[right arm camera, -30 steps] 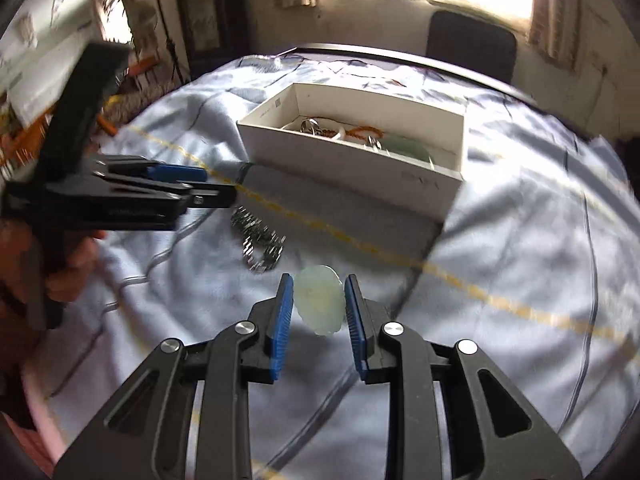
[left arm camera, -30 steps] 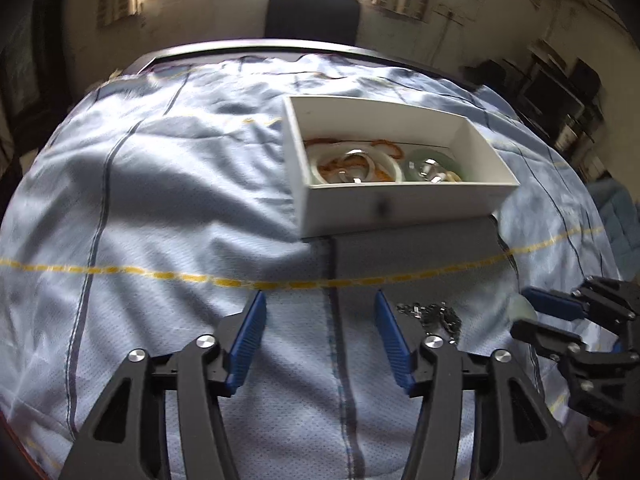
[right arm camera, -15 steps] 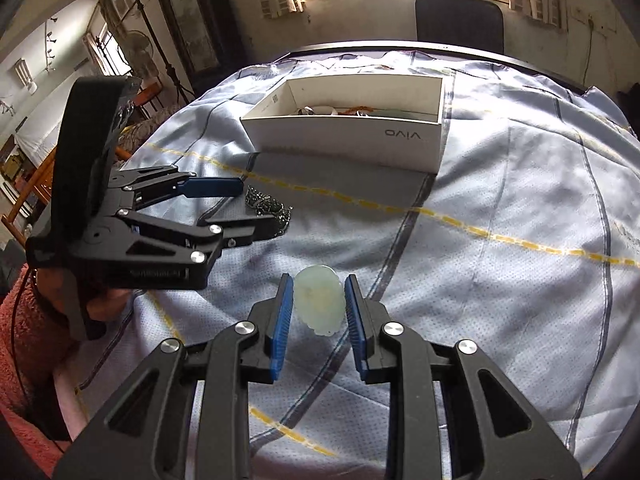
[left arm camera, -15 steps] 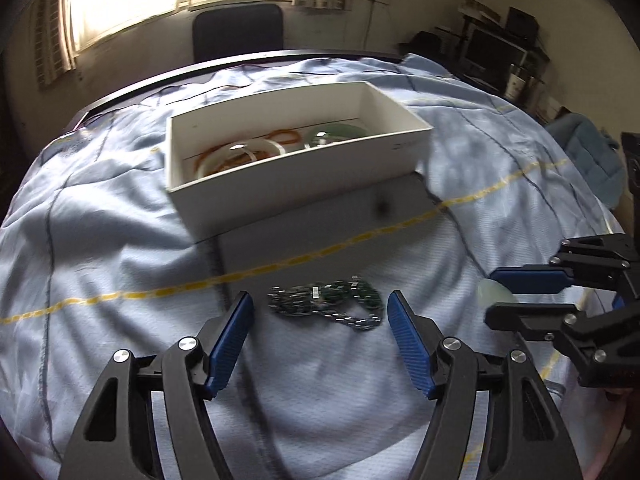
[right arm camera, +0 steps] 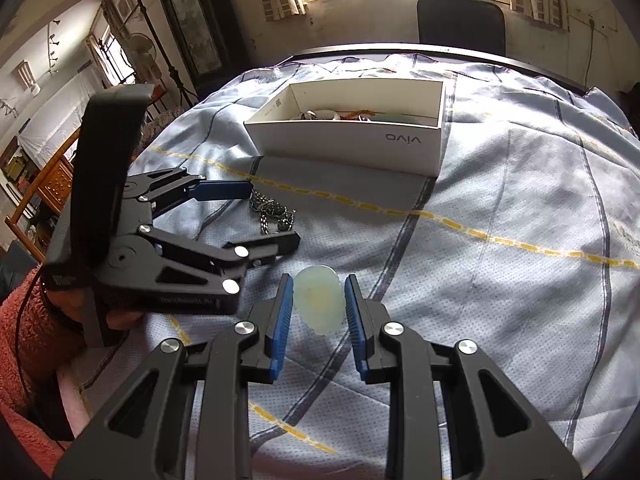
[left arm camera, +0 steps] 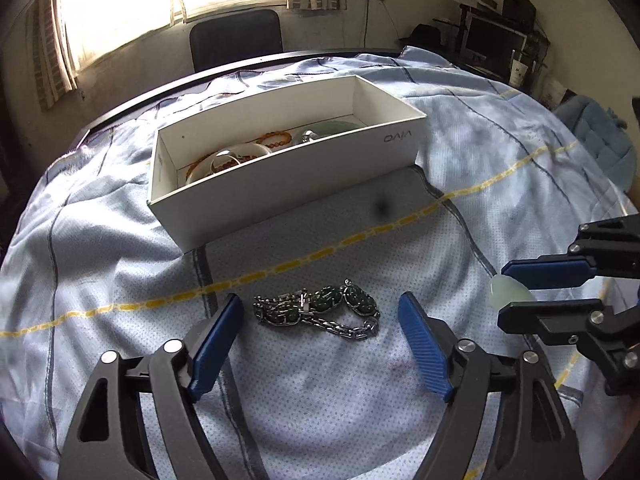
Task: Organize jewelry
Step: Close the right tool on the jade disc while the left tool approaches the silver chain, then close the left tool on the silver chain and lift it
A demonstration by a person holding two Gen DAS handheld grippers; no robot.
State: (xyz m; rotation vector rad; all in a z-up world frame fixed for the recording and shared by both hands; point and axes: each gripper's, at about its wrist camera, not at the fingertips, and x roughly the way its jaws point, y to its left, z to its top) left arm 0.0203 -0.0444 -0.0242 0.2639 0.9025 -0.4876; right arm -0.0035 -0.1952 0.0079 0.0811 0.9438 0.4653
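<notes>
Jewelry's half sorted: a green-stone chain bracelet [left arm camera: 318, 308] lies on the blue cloth [left arm camera: 120, 240], flanked by the left gripper [left arm camera: 322, 334] with its fingers spread wide; the right gripper [right arm camera: 317, 303] pinches a pale jade pendant [right arm camera: 319, 302] above the cloth; bangles and beads sit in the white box [left arm camera: 280, 184] beyond.

The white box [right arm camera: 352, 148] ahead of the right tool [right arm camera: 318, 304] bears the grey word "vivo" on its near side wall, printed upside down. Small lettering on the left tool's [left arm camera: 320, 332] body is unreadable.
</notes>
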